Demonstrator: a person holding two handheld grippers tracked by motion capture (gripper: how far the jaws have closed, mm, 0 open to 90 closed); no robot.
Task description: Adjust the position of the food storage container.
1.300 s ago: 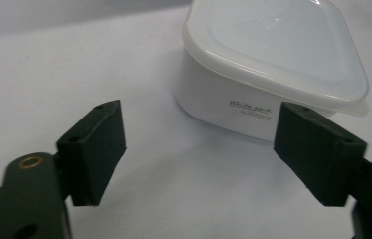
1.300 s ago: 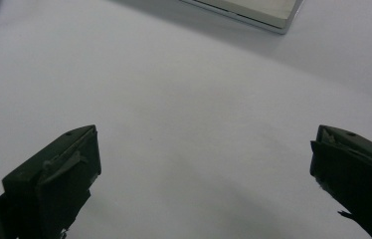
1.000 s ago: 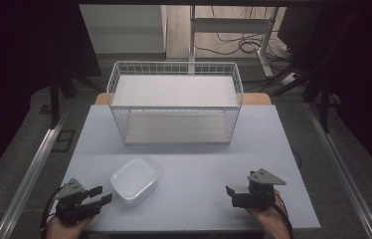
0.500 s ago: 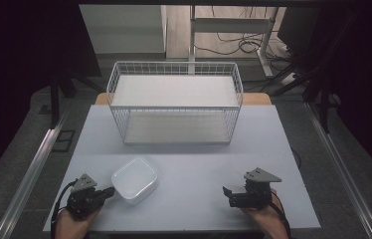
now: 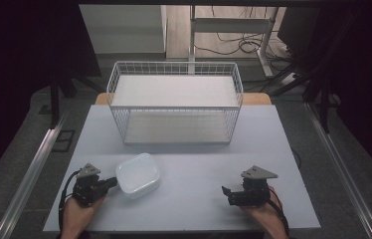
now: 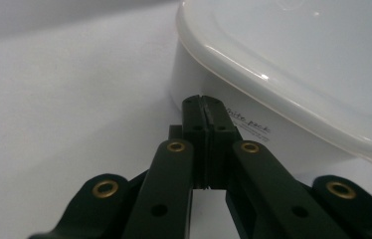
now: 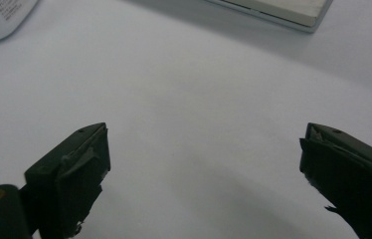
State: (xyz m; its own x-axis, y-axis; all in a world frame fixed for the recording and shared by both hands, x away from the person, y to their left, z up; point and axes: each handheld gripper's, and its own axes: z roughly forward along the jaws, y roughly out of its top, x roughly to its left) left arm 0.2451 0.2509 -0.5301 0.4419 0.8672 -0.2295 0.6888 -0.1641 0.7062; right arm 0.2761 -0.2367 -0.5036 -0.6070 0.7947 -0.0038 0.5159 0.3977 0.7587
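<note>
A white lidded plastic container (image 5: pixel 138 175) lies on the pale table (image 5: pixel 199 159) at the front left. My left gripper (image 5: pixel 113 183) is shut with nothing between its jaws, its tips right at the container's left side. In the left gripper view the closed tips (image 6: pixel 204 102) meet the container's wall (image 6: pixel 298 74) below the lid, near some small print. At the front right my right gripper (image 5: pixel 228 195) is open and points left. Its jaws (image 7: pixel 204 144) have just been closing slightly, with only bare table between them.
A white wire basket (image 5: pixel 174 64) with a white board as its floor stands at the back middle of the table. Its base corner (image 7: pixel 273 10) and the container's corner (image 7: pixel 0 17) lie far ahead of the right gripper. Dark floor and metal rails flank the table.
My left gripper has closed its jaws and moved right, up to the container's side. The right gripper has stayed in place.
</note>
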